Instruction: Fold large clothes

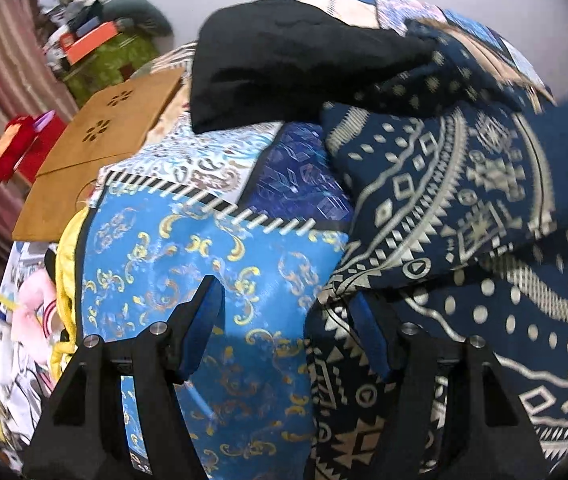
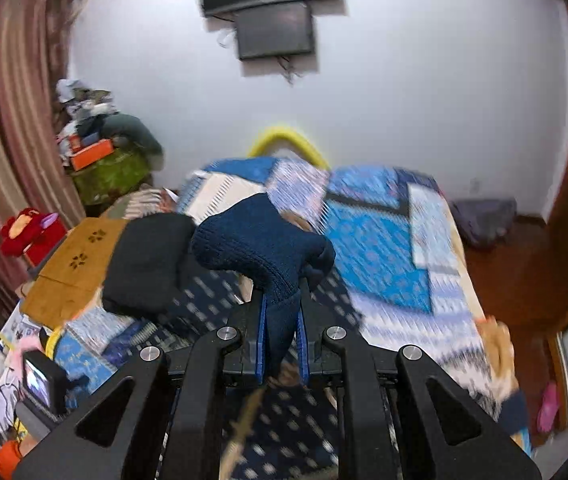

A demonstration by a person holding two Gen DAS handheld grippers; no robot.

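A large navy garment with a cream geometric print (image 1: 444, 208) lies bunched on a blue patchwork bedspread (image 1: 187, 264). My left gripper (image 1: 284, 304) is open just above the bed, its right finger at the garment's left edge. In the right wrist view my right gripper (image 2: 281, 312) is shut on a dark blue knit part of the garment (image 2: 259, 244) and holds it up above the bed. The printed cloth (image 2: 284, 432) hangs below it, blurred. A folded black cloth (image 1: 284, 64) lies further back on the bed, and it shows in the right wrist view too (image 2: 143, 264).
A wooden lap table (image 1: 95, 148) stands at the bed's left edge, with a red soft toy (image 1: 7, 152) beyond it. Clutter is piled in the left corner (image 2: 95, 140). A TV (image 2: 271, 4) hangs on the white wall. The wooden floor (image 2: 524, 280) is at the right.
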